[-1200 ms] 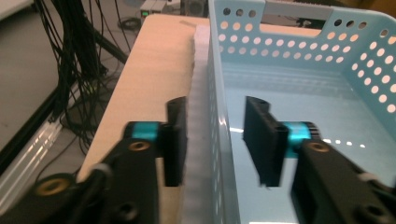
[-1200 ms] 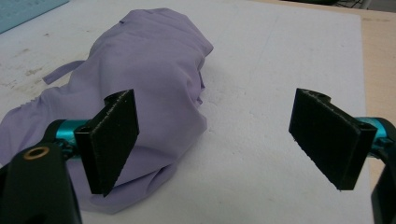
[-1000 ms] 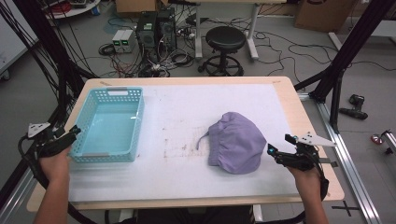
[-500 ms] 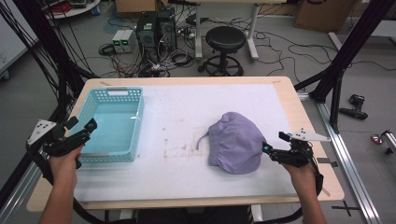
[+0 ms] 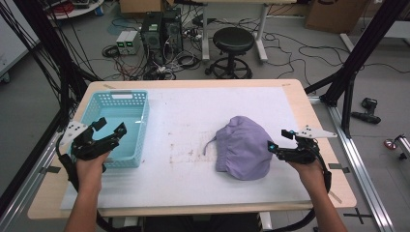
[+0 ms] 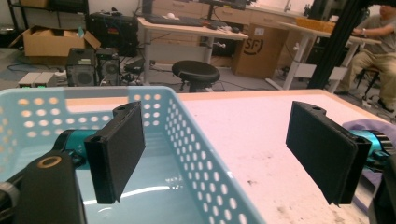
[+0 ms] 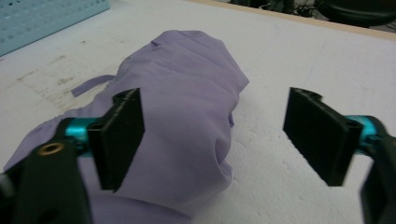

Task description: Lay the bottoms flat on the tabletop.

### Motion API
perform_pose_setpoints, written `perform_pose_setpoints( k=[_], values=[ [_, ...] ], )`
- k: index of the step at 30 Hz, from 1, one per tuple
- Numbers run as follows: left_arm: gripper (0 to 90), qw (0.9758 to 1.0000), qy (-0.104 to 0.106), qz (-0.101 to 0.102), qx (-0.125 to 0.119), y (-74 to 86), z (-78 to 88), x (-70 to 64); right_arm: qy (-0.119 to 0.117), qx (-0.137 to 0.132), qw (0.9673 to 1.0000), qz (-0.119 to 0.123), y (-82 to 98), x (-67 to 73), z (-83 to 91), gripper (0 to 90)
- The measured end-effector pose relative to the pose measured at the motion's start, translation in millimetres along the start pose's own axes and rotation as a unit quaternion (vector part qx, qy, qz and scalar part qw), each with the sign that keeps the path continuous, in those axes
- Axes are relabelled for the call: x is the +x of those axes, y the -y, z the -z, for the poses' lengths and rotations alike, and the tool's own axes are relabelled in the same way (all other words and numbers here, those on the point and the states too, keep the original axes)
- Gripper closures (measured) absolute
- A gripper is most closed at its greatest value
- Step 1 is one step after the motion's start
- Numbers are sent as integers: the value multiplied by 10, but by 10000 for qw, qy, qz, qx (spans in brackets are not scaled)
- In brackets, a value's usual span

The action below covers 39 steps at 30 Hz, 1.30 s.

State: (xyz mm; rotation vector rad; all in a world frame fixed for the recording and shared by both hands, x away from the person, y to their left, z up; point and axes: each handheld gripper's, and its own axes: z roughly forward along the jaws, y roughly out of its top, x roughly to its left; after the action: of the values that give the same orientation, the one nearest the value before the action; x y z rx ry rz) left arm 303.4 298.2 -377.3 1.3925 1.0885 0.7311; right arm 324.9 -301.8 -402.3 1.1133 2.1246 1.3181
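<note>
A crumpled purple cloth [image 5: 243, 147] lies right of centre on the white mat [image 5: 188, 121]. My right gripper [image 5: 278, 139] hovers at its right edge, open. Its jaws have just been closing a little, and in the right gripper view [image 7: 215, 135] the purple cloth [image 7: 187, 112] lies under and between them with no pad pressing on it. A light blue perforated basket [image 5: 116, 99] stands empty at the left. My left gripper [image 5: 111, 124] hangs over its near part, open after its jaws have just been opening. In the left gripper view [image 6: 215, 149] the basket's wall [image 6: 196, 135] runs between the jaws.
Behind the table are a black stool [image 5: 233, 41], computer towers [image 5: 162, 29] and loose cables on the floor. Black frame posts [image 5: 358, 53] stand at the table's sides. A seated person [image 6: 373, 42] is far off at a desk.
My left hand has moved in from the table's left edge to above the basket's near part, with its jaws wider. My right gripper has crept left towards the cloth.
</note>
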Motion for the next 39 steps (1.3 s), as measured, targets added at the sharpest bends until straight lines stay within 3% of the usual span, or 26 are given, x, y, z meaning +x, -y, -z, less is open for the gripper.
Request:
perform_pose_setpoints(
  k=[4, 7, 10, 15, 17, 21, 25, 27, 29, 30, 32, 35, 37, 39],
  values=[
    [196, 9999, 128, -32, 2, 24, -58, -134, -66, -20, 10000, -12, -2, 0, 5, 243],
    [196, 9996, 273, -63, 13, 44, -106, -219, -143, -63, 9998, 159, 5, 44, 24, 400],
    [197, 9989, 426, -166, 95, 49, -181, -313, -265, -111, 9993, 246, 12, 122, 50, 441],
    [197, 9971, 695, -276, 128, 68, -283, -456, -533, -90, 9980, 331, 35, 306, 17, 288],
    [199, 9962, 788, -337, 161, 86, -311, -512, -658, -76, 9966, 483, 30, 407, -43, 238],
    [212, 9949, 911, -387, 165, 103, -364, -608, -994, 159, 9921, 753, -10, 608, -220, 226],
    [237, 9941, 961, -460, 222, 129, -418, -677, -1345, 624, 9821, 1161, 17, 825, -469, 281],
    [244, 9941, 958, -452, 246, 141, -444, -697, -1272, 835, 9791, 1348, 51, 892, -607, 281],
    [248, 9940, 973, -427, 261, 152, -463, -717, -1122, 989, 9784, 1428, 79, 914, -734, 287],
    [253, 9938, 988, -426, 268, 159, -473, -727, -1064, 1094, 9778, 1437, 85, 920, -789, 319],
    [258, 9935, 1009, -420, 316, 176, -493, -748, -989, 1293, 9756, 1472, 92, 923, -857, 476],
    [266, 9923, 1078, -480, 388, 202, -511, -779, -819, 1580, 9720, 1535, 100, 901, -883, 790],
    [278, 9916, 1105, -513, 436, 225, -522, -793, -927, 1476, 9749, 1383, 76, 869, -842, 868],
    [280, 9913, 1115, -509, 472, 248, -536, -804, -1089, 1174, 9813, 1068, 28, 816, -770, 874]
  ],
)
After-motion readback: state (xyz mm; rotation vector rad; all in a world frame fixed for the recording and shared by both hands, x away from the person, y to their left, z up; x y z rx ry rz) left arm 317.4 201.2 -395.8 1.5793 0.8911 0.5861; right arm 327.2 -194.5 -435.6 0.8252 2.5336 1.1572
